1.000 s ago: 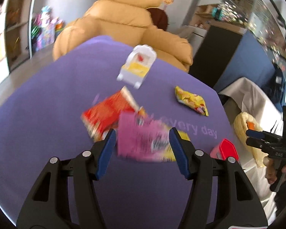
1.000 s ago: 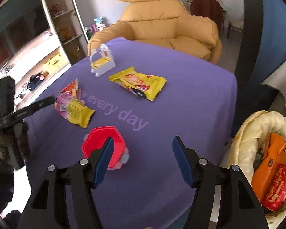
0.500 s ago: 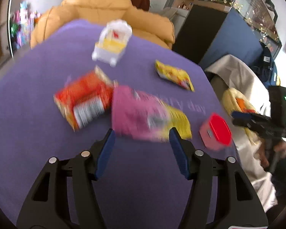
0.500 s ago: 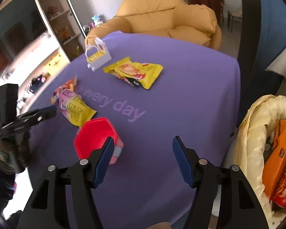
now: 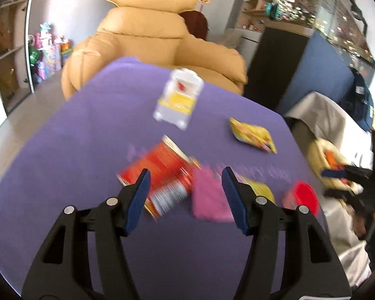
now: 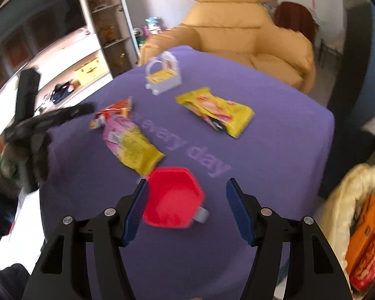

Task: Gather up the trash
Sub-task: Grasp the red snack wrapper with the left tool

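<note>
Snack wrappers lie on a purple tablecloth (image 5: pixel 70 150): a red one (image 5: pixel 162 175), a pink and yellow one (image 5: pixel 207 197) touching it, and a yellow one (image 5: pixel 252 135) farther right. My left gripper (image 5: pixel 186 175) hovers open above the red and pink wrappers, holding nothing. In the right wrist view my right gripper (image 6: pixel 187 187) is open over a red hexagonal container (image 6: pixel 173 197), its pads apart from it. Beyond it lie the pink and yellow wrapper (image 6: pixel 130 145), the red wrapper (image 6: pixel 115 110) and the yellow wrapper (image 6: pixel 215 115).
A white toy basket (image 6: pixel 163 75) stands at the table's far side before a tan armchair (image 6: pixel 237 30). A cream basket (image 6: pixel 350 195) holding orange and red packets sits off the right edge. Shelves (image 6: pixel 87 37) line the left wall.
The left gripper has swung left, so the red wrapper now lies between its fingers instead of the pink one. The right gripper has moved left over the red container. Both jaws stay equally wide.
</note>
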`<state>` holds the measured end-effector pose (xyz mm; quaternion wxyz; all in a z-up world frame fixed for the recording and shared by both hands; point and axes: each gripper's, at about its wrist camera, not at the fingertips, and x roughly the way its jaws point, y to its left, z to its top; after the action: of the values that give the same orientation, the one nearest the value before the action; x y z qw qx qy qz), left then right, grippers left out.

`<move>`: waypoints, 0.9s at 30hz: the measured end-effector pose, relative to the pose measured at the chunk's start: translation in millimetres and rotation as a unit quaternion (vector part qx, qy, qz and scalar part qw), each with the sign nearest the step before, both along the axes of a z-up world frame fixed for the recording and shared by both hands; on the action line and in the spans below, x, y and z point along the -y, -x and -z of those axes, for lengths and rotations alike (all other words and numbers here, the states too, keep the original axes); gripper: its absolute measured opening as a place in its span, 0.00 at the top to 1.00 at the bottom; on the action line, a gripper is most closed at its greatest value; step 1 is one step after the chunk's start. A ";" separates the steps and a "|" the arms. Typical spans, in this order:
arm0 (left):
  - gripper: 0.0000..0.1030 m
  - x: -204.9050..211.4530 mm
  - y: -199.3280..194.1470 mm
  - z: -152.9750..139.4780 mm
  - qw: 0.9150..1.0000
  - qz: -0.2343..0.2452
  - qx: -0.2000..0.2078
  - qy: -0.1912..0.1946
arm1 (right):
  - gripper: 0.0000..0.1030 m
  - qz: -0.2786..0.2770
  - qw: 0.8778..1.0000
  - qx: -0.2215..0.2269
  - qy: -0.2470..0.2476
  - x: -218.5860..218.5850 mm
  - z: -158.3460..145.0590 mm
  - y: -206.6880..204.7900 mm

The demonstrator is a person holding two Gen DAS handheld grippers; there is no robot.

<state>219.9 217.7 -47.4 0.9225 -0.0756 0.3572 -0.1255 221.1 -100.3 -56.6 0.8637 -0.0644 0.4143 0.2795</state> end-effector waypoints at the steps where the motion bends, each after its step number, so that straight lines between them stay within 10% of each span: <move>1: 0.46 -2.3 -10.9 2.1 1.000 -0.003 -0.004 -0.001 | 0.42 -0.011 1.000 0.003 0.004 -7.3 -0.6 0.7; 7: 0.46 1.7 -39.7 23.5 0.999 0.012 -0.034 -0.021 | 0.42 -0.063 0.998 0.002 0.031 -45.5 2.3 1.4; 16: 0.46 1.7 18.2 26.2 0.997 0.052 -0.054 0.014 | 0.42 -0.108 0.993 -0.026 0.050 -74.9 5.3 -14.8; 27: 0.46 -36.7 62.8 14.3 0.999 -0.017 -0.039 0.025 | 0.42 -0.159 0.976 -0.023 0.147 -146.7 34.0 -19.7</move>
<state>157.1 254.4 -61.7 0.9076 -0.1094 0.3884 -0.1158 240.8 46.4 -90.5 0.7798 -0.2496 0.4548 0.3504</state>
